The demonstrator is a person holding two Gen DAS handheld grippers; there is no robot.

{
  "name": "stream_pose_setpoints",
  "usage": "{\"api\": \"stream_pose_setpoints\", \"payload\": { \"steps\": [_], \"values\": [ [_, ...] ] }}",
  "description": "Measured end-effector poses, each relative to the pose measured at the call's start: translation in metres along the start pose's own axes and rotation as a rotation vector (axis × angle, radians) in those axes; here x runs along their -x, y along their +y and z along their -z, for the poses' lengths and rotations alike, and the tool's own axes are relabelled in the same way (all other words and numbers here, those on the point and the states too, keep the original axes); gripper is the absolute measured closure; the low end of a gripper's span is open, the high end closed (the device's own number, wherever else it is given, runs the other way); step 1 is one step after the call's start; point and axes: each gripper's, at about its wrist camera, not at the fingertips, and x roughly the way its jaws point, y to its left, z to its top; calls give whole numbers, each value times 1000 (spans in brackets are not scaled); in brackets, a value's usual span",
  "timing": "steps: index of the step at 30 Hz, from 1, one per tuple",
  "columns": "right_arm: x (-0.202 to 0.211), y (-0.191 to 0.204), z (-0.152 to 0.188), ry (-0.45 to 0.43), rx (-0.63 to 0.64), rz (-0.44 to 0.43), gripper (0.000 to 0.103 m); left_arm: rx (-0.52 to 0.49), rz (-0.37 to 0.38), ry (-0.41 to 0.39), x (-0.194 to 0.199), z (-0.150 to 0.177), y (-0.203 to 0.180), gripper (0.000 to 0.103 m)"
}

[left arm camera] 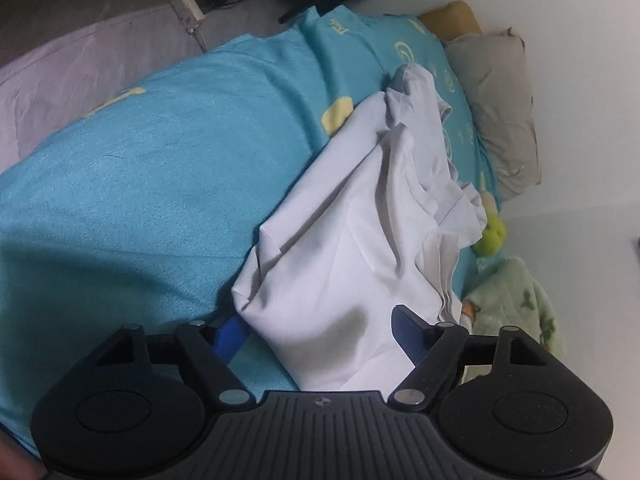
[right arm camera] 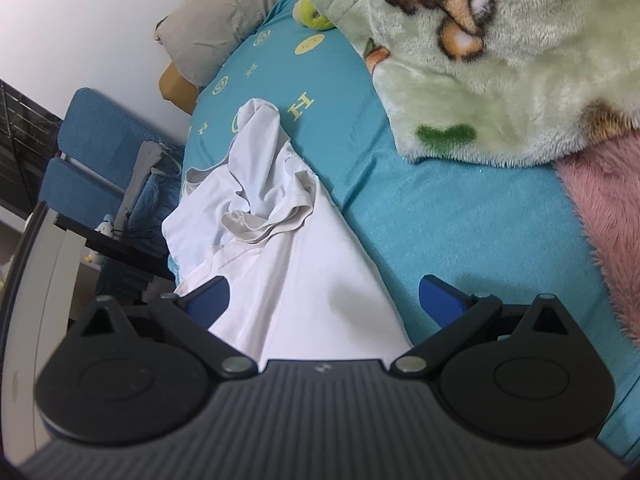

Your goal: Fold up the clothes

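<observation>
A white T-shirt [left arm camera: 360, 216] lies crumpled on a turquoise bedsheet [left arm camera: 140, 168]. Its hem end runs between the fingers of my left gripper [left arm camera: 316, 328], which is open with the cloth lying loose between its blue pads. In the right wrist view the same T-shirt [right arm camera: 288, 248] stretches away from my right gripper [right arm camera: 324, 300], collar and a bunched sleeve at the far end. The right gripper is open, its jaws wide apart, with the shirt's near end lying between them.
A green plush blanket [right arm camera: 500, 60] and a pink fuzzy one [right arm camera: 604, 216] lie on the bed to the right. A grey pillow [left arm camera: 496, 108] and a green toy [left arm camera: 492, 236] sit by the white wall. A blue chair [right arm camera: 100, 152] stands beside the bed.
</observation>
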Motion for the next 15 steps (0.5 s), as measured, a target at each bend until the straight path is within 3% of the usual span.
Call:
{"api": "stream_pose_setpoints", "payload": {
  "steps": [2,4,7,9,12,15],
  "values": [
    [-1,0,1,5,-6,1,0,-26,2,7,-2,3,-2,25],
    [-2,-1,1,7,-11,-2,0,-45,0,4,-6,6,-4,33],
    [1,-1,2,6,-22,-19,0,-63,-15,-13,-9,6,-6,57],
    [4,-1,4,22,-67,-75,0,-58,-22,-29,-9,5,-4,75],
    [7,1,13,82,-159,-203,0,-44,-15,-32,-7,4,-3,81],
    [0,8,37,189,-207,-271,0,-43,10,-53,-1,4,-4,85]
  ]
}}
